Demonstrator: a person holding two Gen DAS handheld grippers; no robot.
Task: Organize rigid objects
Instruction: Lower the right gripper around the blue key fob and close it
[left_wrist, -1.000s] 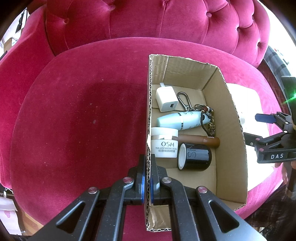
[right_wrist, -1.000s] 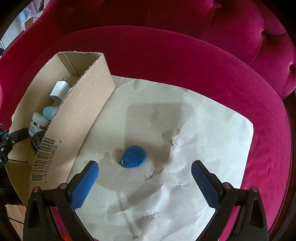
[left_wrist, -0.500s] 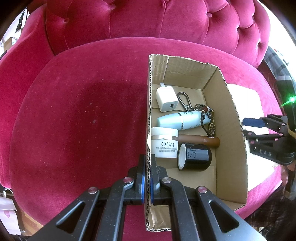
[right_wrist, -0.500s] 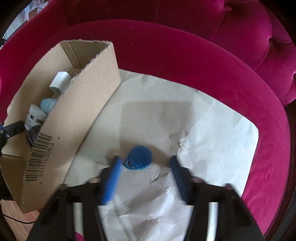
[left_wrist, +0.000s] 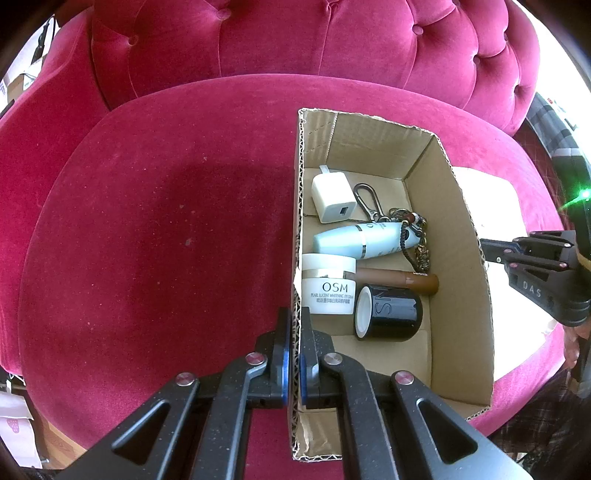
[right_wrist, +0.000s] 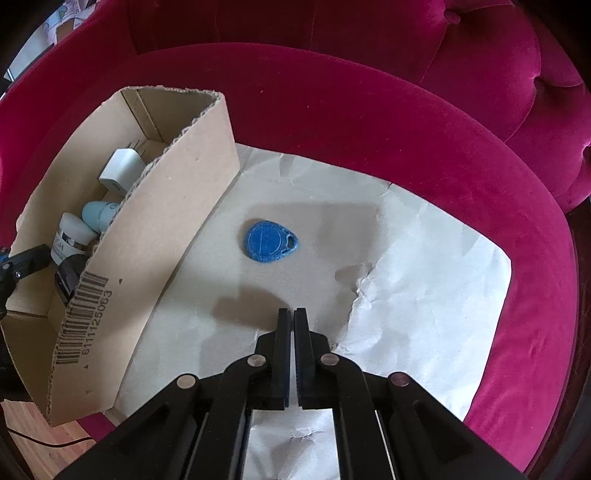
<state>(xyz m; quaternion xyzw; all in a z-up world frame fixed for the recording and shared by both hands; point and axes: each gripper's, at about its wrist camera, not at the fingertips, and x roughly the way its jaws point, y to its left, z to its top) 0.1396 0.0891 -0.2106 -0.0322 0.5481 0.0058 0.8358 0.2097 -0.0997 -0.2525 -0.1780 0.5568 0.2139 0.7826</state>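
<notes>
One item is lying outside the cardboard box (right_wrist: 155, 236): a blue teardrop key fob (right_wrist: 270, 241), flat on the crumpled paper sheet (right_wrist: 424, 280) that is covering the right part of the crimson velvet seat (right_wrist: 369, 122). A second ago the right gripper (right_wrist: 294, 314) was spread wide with the fob sitting between its blue pads; half a second ago the fingers were swinging inward on either side of it; now they are pressed together with only a thin slit showing, and nothing is sitting between them. The fob is resting ahead of the closed tips, a little to their left and clearly apart from them, so the closing is looking like a missed pinch, or a pull-back before the fingers met. For the task that is meaning the last loose piece is not yet collected, and the gripper will likely be needing to reopen and come forward over the fob again.

On the other side nothing is changing. The left gripper (left_wrist: 294, 325) is clamping the near part of the box's left wall, one finger outside and one inside, holding the box steady as it was a second ago. Inside, the white USB charger (left_wrist: 334, 198), the carabiner keychain (left_wrist: 373, 206), the pale blue tube (left_wrist: 360, 240), the white OSM cream jar (left_wrist: 328, 284), the brown cigar-like stick (left_wrist: 399, 278) and the black jar (left_wrist: 391, 308) are lying exactly where they were
</notes>
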